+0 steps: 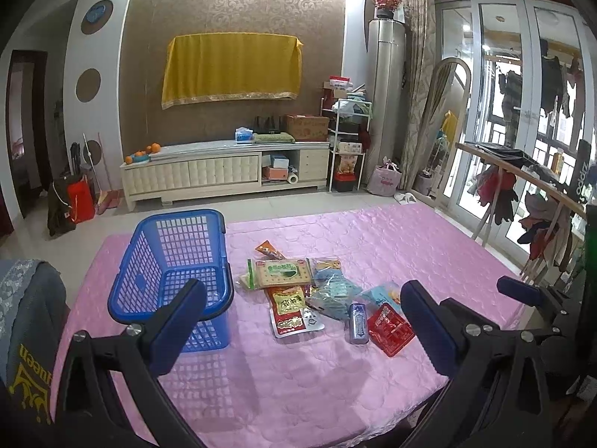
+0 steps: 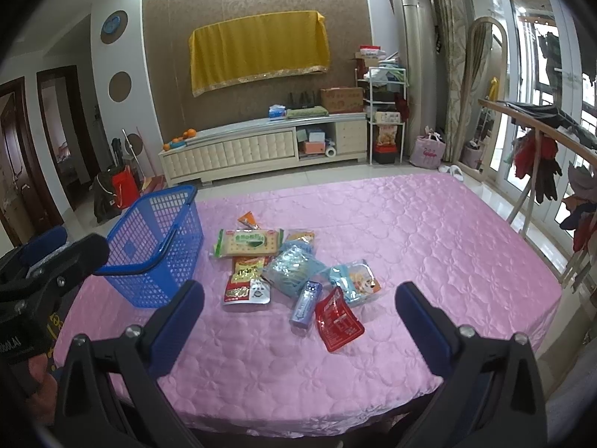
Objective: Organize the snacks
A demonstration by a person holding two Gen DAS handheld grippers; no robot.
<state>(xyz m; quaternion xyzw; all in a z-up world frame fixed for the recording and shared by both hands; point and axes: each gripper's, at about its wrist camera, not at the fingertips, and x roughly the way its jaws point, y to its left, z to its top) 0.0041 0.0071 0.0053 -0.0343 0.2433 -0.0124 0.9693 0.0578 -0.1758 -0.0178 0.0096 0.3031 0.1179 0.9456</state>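
Snacks point(image 2: 291, 268) lie heaped beside the empty blue basket point(image 1: 171, 268); both my grippers gape empty, so I should take the loose red packet point(image 2: 337, 321) first.

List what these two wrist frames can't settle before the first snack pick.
- Blue basket floor: near corner hidden by the left gripper finger, left view.
- Red-and-yellow packet: its top lies under the cracker pack, right view.
- Packet print: too small to read, both views.
- Right gripper: wrist cut off below.
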